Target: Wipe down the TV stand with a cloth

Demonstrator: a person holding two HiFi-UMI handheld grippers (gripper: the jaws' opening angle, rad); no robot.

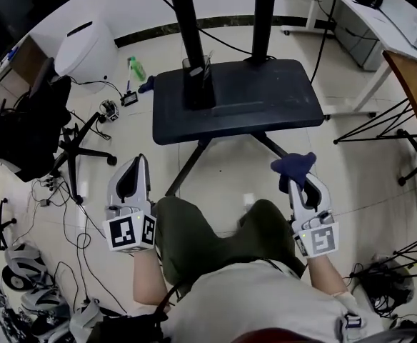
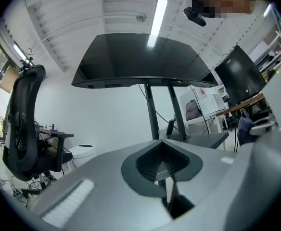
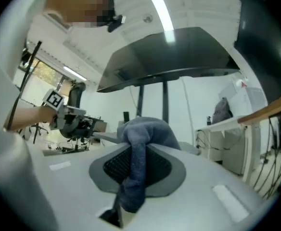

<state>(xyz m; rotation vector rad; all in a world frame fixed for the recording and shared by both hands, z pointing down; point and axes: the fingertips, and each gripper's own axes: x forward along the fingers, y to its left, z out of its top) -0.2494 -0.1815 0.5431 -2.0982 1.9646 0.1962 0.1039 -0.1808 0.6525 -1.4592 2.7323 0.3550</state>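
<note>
My right gripper [image 1: 303, 186] is closed on the cloth [image 1: 293, 164]. The cloth is dark blue. A thin strip of it is pinched between the two jaws, and a fat lump sticks out past the tips. My left gripper [image 2: 165, 167] has its jaws pressed together with nothing in them.

The cloth is on the right and near to me, up in the air. It is not touching the TV stand [image 1: 251, 98]. The flat dark shelf of the stand is farther away, in the middle, with two black poles [image 1: 187, 27] going up from it.

I think the cloth is soft, light and floppy. It bends any way and it cannot break. It does not look slippery. I am holding it by a fold, and that seems a good spot, because the fat lump in front is the part that can rub the shelf.

If I push hard and drag, the cloth may slide out of the jaws, since only a small bit is pinched. So I should press softly. The shelf looks hard and smooth, so the cloth should glide over it easily.
</note>
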